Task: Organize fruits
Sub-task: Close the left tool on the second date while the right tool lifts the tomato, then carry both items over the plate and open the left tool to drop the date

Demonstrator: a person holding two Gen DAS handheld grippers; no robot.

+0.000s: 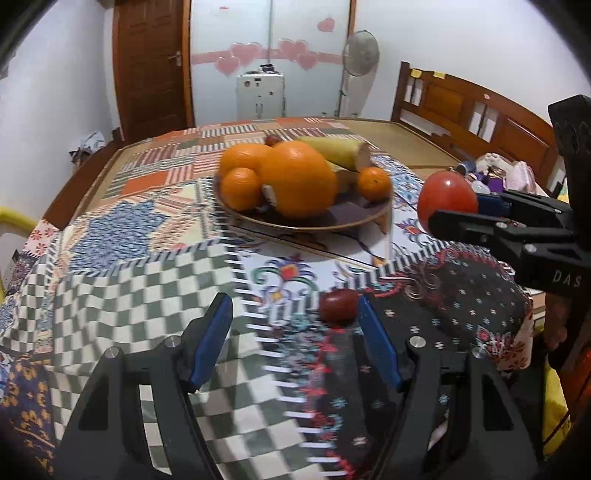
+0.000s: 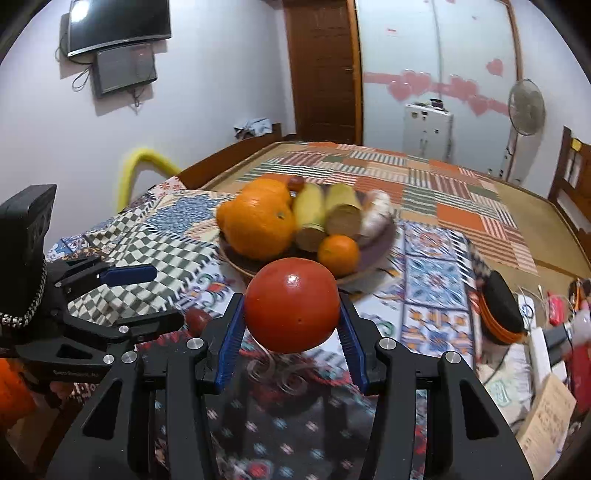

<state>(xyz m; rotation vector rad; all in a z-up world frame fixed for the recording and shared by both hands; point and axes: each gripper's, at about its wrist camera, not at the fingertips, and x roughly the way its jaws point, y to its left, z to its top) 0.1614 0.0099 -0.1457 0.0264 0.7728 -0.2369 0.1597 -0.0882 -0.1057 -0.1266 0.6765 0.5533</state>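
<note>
Tomato (image 2: 291, 304) clamped between right gripper (image 2: 291, 321) pads (airborne).

This is a bedroom in a home. A wide bed with a carved wooden headboard (image 1: 476, 107) is spread with a patchwork quilt (image 1: 147, 236) that reaches its near edge. A brown wooden door (image 1: 151, 62) stands in the far wall beside frosted sliding panels stuck with pink heart decals (image 1: 236, 57). A standing fan (image 1: 360, 51) and a small white appliance (image 1: 260, 96) sit by those panels. A flat television (image 2: 118, 24) hangs on the white wall, and crumpled clothes (image 2: 253, 125) lie beyond the bed's far left corner.
</note>
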